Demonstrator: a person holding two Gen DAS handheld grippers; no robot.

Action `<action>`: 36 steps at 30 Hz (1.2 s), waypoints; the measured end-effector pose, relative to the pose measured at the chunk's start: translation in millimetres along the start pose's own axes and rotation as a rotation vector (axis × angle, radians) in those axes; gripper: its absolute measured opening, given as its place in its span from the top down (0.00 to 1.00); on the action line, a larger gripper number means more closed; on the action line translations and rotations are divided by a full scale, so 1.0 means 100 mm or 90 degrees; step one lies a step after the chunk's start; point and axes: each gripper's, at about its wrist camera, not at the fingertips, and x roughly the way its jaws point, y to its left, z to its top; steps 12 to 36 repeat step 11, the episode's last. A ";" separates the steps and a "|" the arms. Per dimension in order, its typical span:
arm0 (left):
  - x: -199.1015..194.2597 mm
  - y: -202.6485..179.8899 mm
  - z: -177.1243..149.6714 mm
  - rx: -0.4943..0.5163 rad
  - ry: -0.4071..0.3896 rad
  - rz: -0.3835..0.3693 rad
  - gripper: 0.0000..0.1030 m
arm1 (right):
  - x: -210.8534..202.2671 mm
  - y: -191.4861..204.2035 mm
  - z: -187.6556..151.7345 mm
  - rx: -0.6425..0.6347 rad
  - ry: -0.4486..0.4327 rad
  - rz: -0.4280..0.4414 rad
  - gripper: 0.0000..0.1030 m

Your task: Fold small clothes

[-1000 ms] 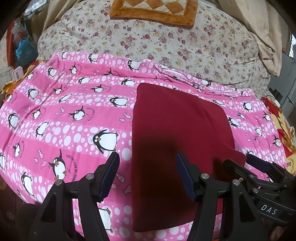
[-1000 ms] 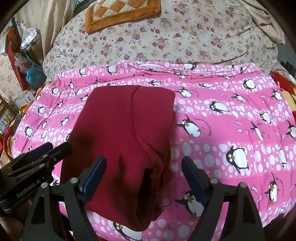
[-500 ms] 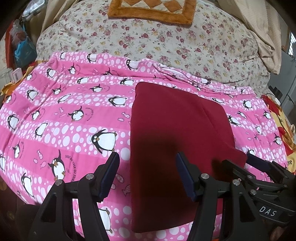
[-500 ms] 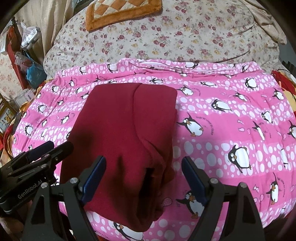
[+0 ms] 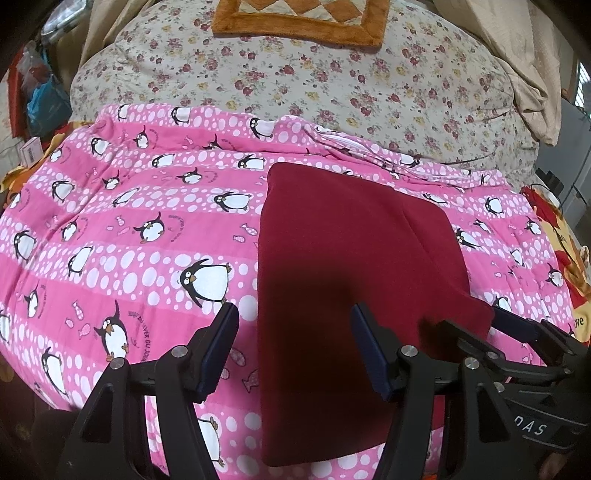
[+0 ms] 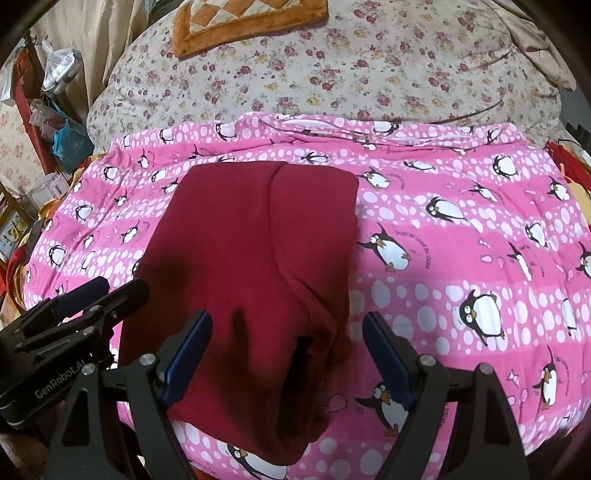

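A dark red garment (image 5: 351, 266), folded into a tall rectangle, lies flat on the pink penguin blanket (image 5: 129, 229). My left gripper (image 5: 293, 321) hangs open over the garment's near left edge, with nothing between its blue pads. In the right wrist view the same garment (image 6: 251, 251) shows a folded seam and a rumpled near right corner. My right gripper (image 6: 288, 326) is open above that corner, gripping nothing. Each gripper shows in the other's view: the right gripper (image 5: 476, 325) by the garment's right corner, the left gripper (image 6: 123, 286) by its left edge.
Behind the pink blanket a floral quilt (image 5: 332, 85) bulges up, with an orange-bordered checked cushion (image 5: 299, 18) on it. Bags and boxes (image 6: 62, 136) crowd the far left. A red and yellow cloth (image 5: 561, 251) lies at the right edge.
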 end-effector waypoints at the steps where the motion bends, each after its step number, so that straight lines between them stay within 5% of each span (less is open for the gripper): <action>1: 0.01 0.00 0.00 0.001 0.001 0.000 0.58 | 0.01 0.00 0.00 0.000 0.001 0.000 0.16; 10: 0.07 0.12 0.05 -0.017 0.003 -0.032 0.58 | 0.07 0.01 0.02 -0.006 0.011 0.002 0.16; 36: 0.09 0.16 0.08 -0.019 0.006 -0.028 0.58 | 0.07 0.00 0.03 -0.007 0.011 0.003 0.16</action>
